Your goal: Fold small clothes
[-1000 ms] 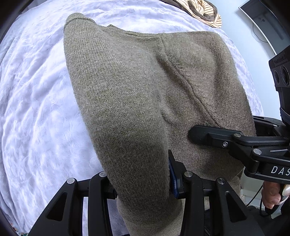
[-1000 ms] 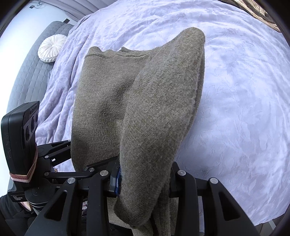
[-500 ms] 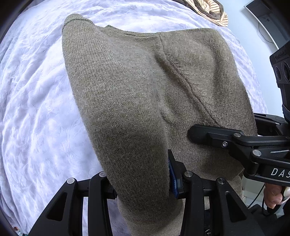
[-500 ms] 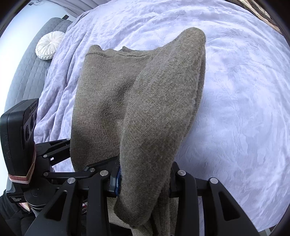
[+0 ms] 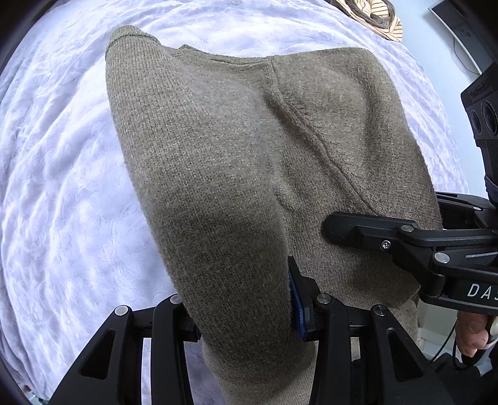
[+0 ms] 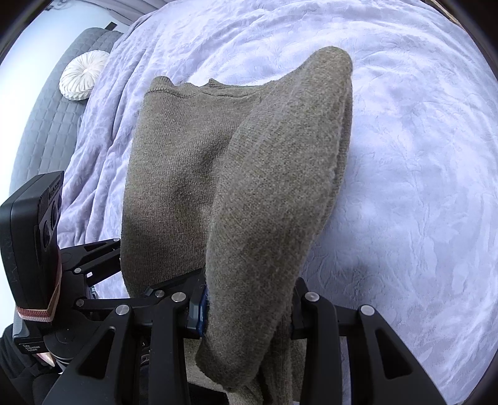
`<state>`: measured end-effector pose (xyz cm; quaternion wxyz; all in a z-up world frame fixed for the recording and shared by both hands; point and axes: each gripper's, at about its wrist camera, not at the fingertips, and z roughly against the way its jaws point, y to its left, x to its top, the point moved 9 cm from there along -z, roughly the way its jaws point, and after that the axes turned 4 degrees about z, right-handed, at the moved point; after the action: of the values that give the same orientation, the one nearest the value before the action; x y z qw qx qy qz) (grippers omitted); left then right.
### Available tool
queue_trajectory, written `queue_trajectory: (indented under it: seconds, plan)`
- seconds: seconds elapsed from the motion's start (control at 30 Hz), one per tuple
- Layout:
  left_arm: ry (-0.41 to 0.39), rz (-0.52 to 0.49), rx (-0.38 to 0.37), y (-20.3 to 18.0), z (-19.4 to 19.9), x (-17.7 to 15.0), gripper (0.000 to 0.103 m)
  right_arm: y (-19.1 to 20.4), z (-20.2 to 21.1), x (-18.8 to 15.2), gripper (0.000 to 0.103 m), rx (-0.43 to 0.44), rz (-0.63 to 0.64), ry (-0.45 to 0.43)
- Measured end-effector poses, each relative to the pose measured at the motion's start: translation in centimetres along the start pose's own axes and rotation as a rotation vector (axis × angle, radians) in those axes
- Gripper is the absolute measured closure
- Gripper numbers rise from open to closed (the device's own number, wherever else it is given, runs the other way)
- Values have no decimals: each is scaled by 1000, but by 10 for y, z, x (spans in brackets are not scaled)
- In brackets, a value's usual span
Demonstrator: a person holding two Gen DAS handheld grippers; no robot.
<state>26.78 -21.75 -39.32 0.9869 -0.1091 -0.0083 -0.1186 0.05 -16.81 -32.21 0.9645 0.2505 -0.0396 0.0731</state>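
Observation:
An olive-brown knitted sweater [image 5: 311, 131] [image 6: 186, 155] stretches from both grippers out over the white bedspread, its far end resting on the bed. My left gripper [image 5: 246, 314] is shut on a thick fold of the sweater at the near left edge. My right gripper [image 6: 249, 308] is shut on a matching fold at the near right edge; it also shows from the side in the left wrist view as the right gripper [image 5: 389, 236], lying against the knit. The folds hide most of both pairs of pads.
A textured white bedspread [image 5: 62, 187] [image 6: 420, 187] covers the bed all around the sweater. A striped tan garment [image 5: 370, 15] lies at the far end. A round white cushion [image 6: 82, 74] sits on a grey quilted headboard [image 6: 49, 124]. A person's hand [image 5: 473, 330] holds the right gripper's handle.
Both grippers have sunk a little toward the bed with the sweater still clamped; the left one shifted more, and the garment lies closer to the bedspread.

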Motion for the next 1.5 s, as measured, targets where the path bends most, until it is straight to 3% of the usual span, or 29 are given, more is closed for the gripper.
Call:
queue_trajectory:
  seconds: [0.2,0.37,0.4,0.6,1.1,1.5]
  plan:
    - [10,-5,-9,-1,-1,-23,60,-6,-4,-1,65,9,-3,9]
    - [12,3,-13,12,-4,-14,60,-7,-6,2,65,12,-3,12]
    - [13,5,-14,3,-12,-26,60,-7,-7,2,65,13,-4,14]
    - [33,18,-24,12,-23,-27,60,-12,-14,3,65,28,-14,36]
    - [97,32,-22,26,-60,-3,60,-35,-42,13,65,34,-45,102]
    - [128,50,-22,29,-62,-1,56,-43,-57,16,64,31,-49,140]
